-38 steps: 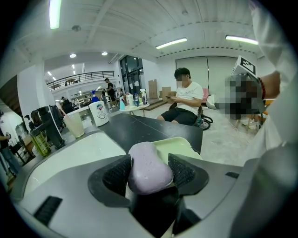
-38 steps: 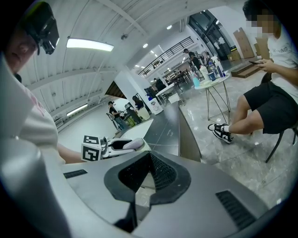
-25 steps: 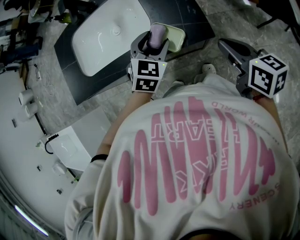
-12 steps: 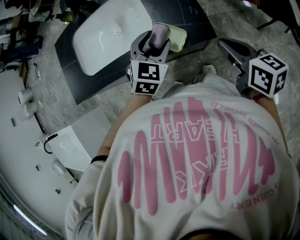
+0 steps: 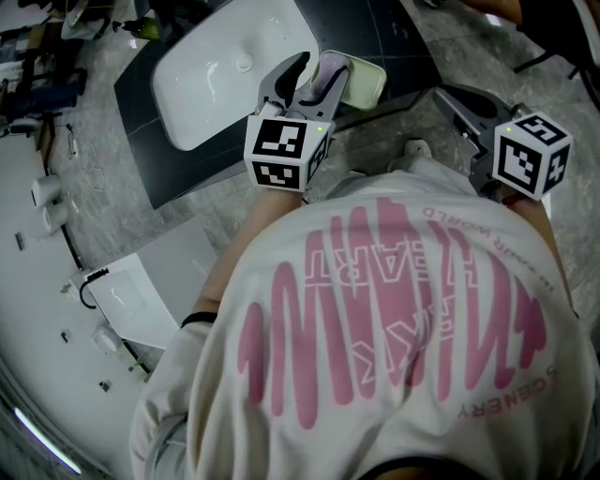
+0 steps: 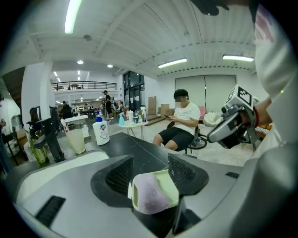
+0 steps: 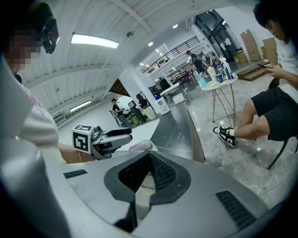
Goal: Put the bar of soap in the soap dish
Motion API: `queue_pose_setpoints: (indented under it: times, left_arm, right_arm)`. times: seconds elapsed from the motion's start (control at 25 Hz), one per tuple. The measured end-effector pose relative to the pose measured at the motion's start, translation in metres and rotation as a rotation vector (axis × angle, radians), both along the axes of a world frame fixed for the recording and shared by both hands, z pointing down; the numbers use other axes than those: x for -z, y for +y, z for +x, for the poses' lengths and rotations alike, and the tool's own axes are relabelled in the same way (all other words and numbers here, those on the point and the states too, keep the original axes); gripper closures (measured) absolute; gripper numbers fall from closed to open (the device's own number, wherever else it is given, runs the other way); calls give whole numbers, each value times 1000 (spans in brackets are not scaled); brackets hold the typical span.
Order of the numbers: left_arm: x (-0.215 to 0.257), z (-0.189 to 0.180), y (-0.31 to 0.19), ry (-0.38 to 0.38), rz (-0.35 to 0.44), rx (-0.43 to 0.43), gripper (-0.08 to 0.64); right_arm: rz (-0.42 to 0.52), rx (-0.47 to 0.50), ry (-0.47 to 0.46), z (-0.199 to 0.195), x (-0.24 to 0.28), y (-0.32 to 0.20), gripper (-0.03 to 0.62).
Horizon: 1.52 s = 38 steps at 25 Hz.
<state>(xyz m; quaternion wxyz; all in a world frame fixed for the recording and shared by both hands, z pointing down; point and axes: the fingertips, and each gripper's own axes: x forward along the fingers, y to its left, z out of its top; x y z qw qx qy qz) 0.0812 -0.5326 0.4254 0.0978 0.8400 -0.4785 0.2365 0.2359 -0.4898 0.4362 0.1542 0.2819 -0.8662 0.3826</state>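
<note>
A lilac bar of soap (image 6: 150, 197) lies in the near end of the pale green soap dish (image 6: 171, 182), which stands on the black counter. My left gripper (image 6: 150, 173) is open, its jaws spread wide on either side of the soap and not touching it. From the head view the soap (image 5: 330, 71) rests in the dish (image 5: 367, 86) just past the left gripper (image 5: 307, 79). My right gripper (image 5: 448, 92) hovers to the right of the counter, shut and holding nothing; its pads meet in the right gripper view (image 7: 149, 160).
A white sink basin (image 5: 225, 66) is set in the black counter (image 5: 375, 26) left of the dish. A soap bottle (image 6: 100, 130) and a cup (image 6: 77, 140) stand farther back. A person (image 6: 181, 123) sits beyond the counter. A marble floor surrounds it.
The left gripper's jaws have opened and let go of the soap, which stood upright between them and now lies in the dish. The right gripper has hardly moved.
</note>
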Motion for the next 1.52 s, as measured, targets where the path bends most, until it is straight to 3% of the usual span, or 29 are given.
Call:
queue_pose_setpoints:
  times: [0.2,0.52,0.68,1.08,1.52]
  left_arm:
    - [13,-3,10,102,18,-48,323]
    - [33,-27,33,260,-6,-55,531]
    - [45,-44,43,324,-10,-69,537]
    - [46,-78,69,353,-63,-197,537]
    - [50,-79,76,380,-57,-245,537]
  right_arm:
    - [19,16,11,-18,8,6,577]
    - [50,-1,29,-48,22,19,577]
    - [65,-54,22,-62,30,24,577]
    - [114,-166,-12,-111,45,41,577]
    - [111,-177,6,-122,44,58,577]
